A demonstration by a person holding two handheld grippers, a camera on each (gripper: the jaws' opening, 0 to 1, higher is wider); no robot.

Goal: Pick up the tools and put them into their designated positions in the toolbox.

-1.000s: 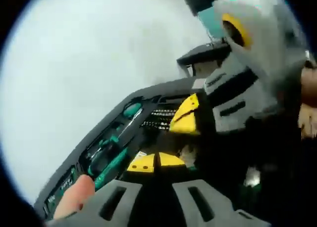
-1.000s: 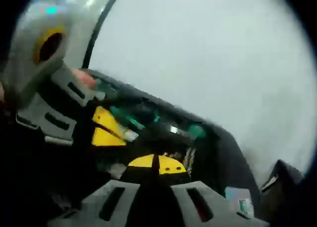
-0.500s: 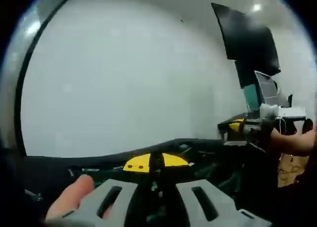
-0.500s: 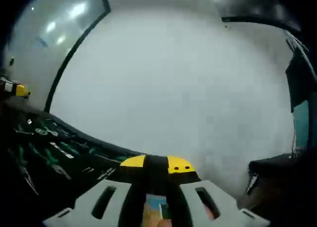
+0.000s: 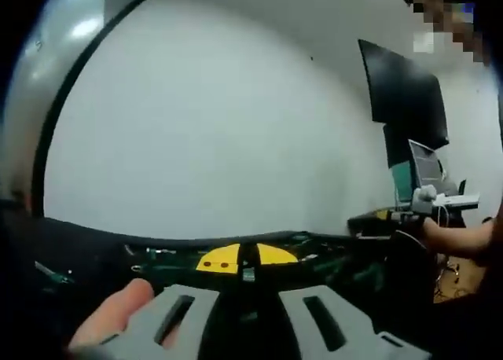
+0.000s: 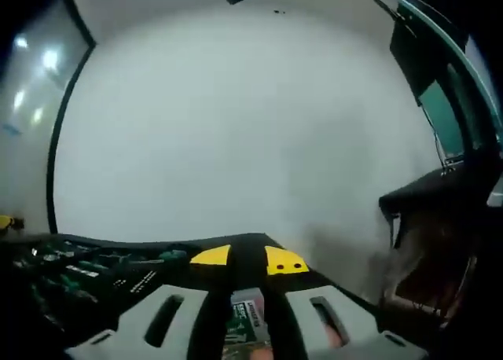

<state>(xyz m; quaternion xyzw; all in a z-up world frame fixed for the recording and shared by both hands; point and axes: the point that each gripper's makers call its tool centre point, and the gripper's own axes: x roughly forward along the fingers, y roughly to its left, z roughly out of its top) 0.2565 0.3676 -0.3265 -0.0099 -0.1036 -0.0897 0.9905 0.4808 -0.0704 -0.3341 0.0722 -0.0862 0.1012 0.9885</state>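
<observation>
The toolbox (image 5: 94,254) lies low and nearly edge-on across the left gripper view, green-handled tools (image 6: 75,270) in its dark tray at about 8 o'clock in the right gripper view. The left claw (image 5: 246,256) has its yellow tips drawn together, and I cannot tell whether anything is between them. The right claw (image 6: 247,259) is likewise clenched, with a small labelled item (image 6: 247,317) sitting low between its jaws (possibly held, too blurred to be sure). The main risk, I judge, is aim: at this shallow angle the slots are hard to read, so a tool may land in the wrong recess or snag the tray edge.
</observation>
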